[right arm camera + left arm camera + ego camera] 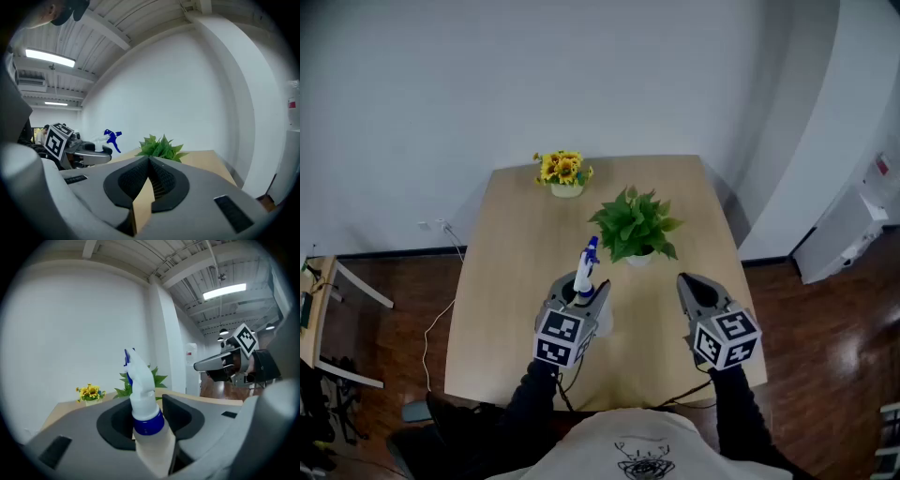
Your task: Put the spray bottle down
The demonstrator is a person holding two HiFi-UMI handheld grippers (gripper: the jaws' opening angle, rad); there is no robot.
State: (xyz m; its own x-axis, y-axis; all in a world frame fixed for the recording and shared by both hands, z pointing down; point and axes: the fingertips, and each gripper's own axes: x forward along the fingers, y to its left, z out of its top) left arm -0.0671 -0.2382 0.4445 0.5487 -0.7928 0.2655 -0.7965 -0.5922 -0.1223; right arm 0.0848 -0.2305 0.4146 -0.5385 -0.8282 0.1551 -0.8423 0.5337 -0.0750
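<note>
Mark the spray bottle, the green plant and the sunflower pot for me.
spray bottle (pixel 141 390), left gripper view, on its white spray head.
green plant (pixel 635 225), head view, on its leaves.
sunflower pot (pixel 562 169), head view, on the yellow blooms.

A green potted plant (pixel 635 228) and a sunflower pot (pixel 563 172) stand apart on the wooden table (pixel 497 281).

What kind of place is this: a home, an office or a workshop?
Probably an office or lab room rather than a home: an open ceiling with beams and strip lights, bare white walls, and one wooden table with a potted plant and sunflowers.
</note>
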